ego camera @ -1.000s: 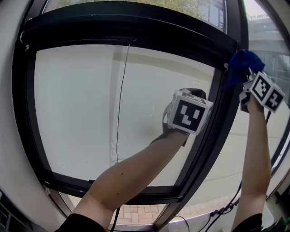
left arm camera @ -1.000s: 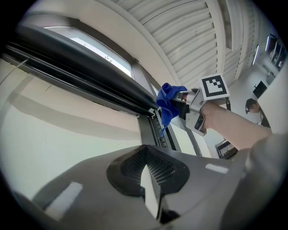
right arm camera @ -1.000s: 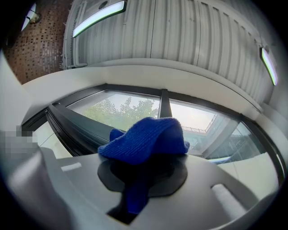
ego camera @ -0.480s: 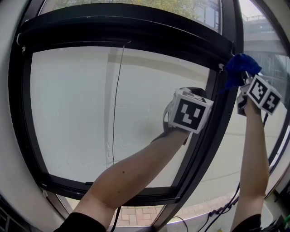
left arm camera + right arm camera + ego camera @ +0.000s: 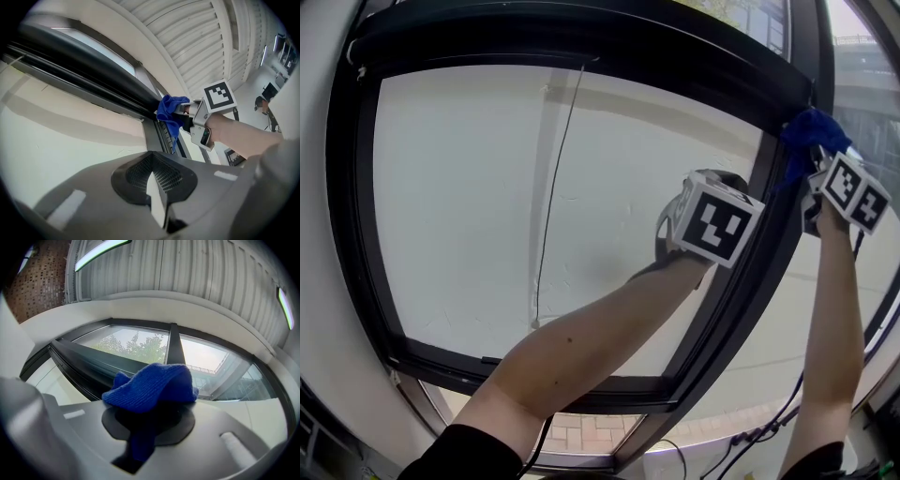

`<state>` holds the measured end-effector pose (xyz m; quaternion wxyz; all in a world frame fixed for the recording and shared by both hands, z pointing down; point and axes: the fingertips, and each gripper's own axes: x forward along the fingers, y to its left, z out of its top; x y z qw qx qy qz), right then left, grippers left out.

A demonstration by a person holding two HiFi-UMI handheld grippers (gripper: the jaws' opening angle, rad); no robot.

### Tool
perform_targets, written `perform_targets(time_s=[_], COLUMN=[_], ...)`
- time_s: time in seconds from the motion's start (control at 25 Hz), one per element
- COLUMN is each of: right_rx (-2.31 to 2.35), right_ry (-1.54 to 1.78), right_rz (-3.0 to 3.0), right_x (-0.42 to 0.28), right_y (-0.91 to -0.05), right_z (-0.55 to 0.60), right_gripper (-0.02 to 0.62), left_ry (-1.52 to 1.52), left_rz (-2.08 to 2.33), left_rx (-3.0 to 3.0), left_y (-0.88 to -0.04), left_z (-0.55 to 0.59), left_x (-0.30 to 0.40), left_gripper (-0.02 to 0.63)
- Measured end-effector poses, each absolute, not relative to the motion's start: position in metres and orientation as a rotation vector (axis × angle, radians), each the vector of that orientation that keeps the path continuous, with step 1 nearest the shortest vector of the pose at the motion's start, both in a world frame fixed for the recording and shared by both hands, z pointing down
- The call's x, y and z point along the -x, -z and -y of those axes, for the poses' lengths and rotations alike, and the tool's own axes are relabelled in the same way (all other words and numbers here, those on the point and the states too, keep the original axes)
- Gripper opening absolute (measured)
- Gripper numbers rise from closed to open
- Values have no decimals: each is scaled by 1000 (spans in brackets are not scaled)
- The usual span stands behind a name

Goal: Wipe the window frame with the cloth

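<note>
Gripping: the right gripper [image 5: 145, 430] has its jaws clenched on the blue cloth [image 5: 152, 387], which bunches up over them and hangs a tail down between them.
Cloth place: upper right of the head view, where the cloth [image 5: 809, 134] is pressed against the black window frame [image 5: 736, 281] at the corner of the top bar and the upright post.
Right gripper place: the right gripper [image 5: 817, 161] sits at the right edge of the head view, just below the cloth, with its marker cube facing the camera.
Left gripper: the left gripper [image 5: 155, 187] has its jaws drawn together with only a thin sliver of light between them, and they hold nothing.
Left gripper place: right of centre in the head view, the left gripper [image 5: 680, 220] is in front of the pale pane [image 5: 459, 206], just left of the upright post; whether it touches the glass cannot be told.
Pane: a thin dark line [image 5: 558, 187] runs down it from the top bar.
Arms: two bare forearms reach up from the bottom edge.
</note>
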<state>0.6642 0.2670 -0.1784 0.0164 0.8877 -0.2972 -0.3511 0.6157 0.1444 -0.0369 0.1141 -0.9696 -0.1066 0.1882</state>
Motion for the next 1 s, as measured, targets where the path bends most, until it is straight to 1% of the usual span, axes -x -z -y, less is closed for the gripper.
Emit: perform_targets(time_s=[0.64,1.0], right_rx=[-2725,-2739], right_ry=[1069,1061], right_rz=[934,963], right_x=[-671,-672], right_y=[158,131], right_z=[-253,-253], right_gripper=[55,55], left_ry=[-479,-487], left_rz=[313,341], left_rx=[2870,2821], left_y=[6,-18], left_z=[-134,-146], left_x=[-653,-649], left_gripper=[-9,-9])
